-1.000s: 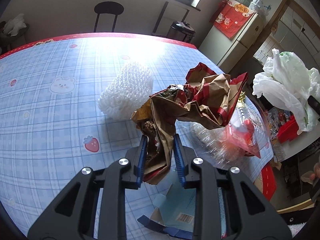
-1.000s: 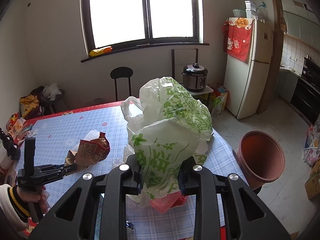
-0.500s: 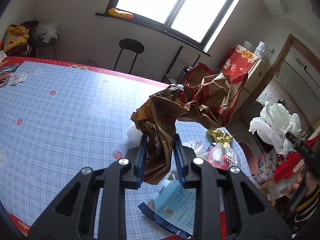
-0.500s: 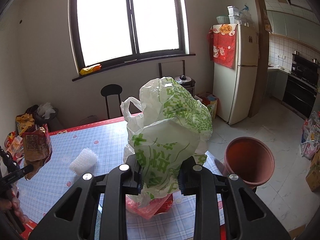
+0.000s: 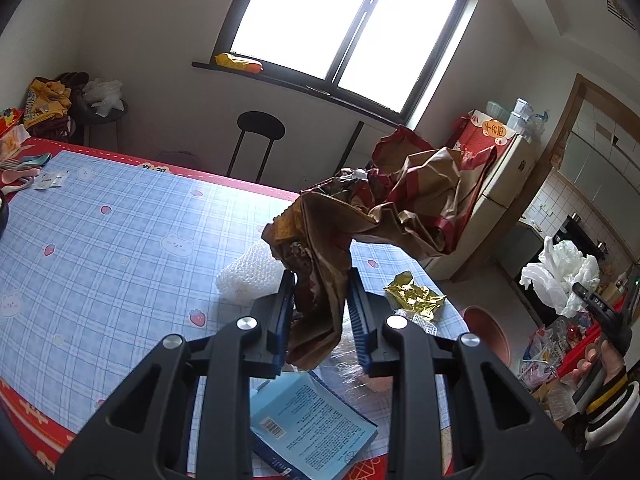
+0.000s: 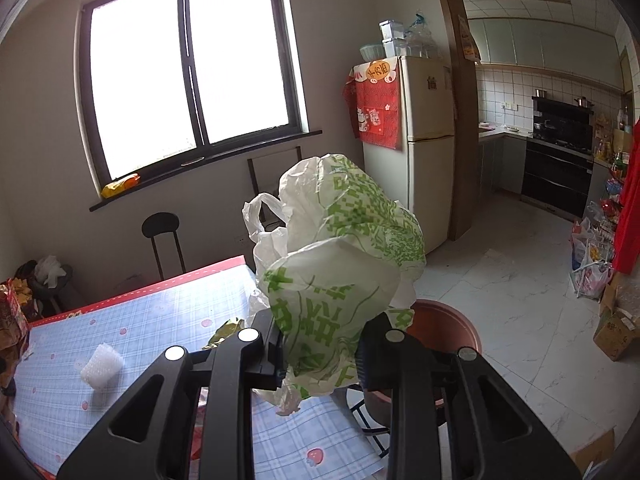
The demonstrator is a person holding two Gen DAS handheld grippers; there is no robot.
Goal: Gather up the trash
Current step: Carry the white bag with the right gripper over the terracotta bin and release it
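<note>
My left gripper [image 5: 320, 312] is shut on a crumpled brown and red paper bag [image 5: 384, 204], held up above the blue checked table [image 5: 120, 240]. My right gripper [image 6: 320, 348] is shut on a bunched white plastic bag with green print [image 6: 340, 256], held over the table's right edge near a round terracotta bin [image 6: 448, 320] on the floor. That same white bag [image 5: 560, 272] shows at the far right of the left wrist view, and the bin [image 5: 486, 332] lies beyond the table corner. On the table lie a bubble wrap roll [image 5: 248, 276], a gold wrapper [image 5: 416, 296] and a light blue box [image 5: 308, 420].
A black stool [image 5: 260, 132] and a folded chair stand past the table under the window. A fridge [image 6: 424, 140] stands right of it, with the kitchen behind. Bags and boxes crowd the floor at the right [image 6: 600, 272]. The bubble wrap roll [image 6: 102, 366] also sits mid-table in the right wrist view.
Both grippers rose and swung, keeping their bags. The left one lifted away from the table, so the window came into view. The right one moved right, bringing the bin under its fingers.
</note>
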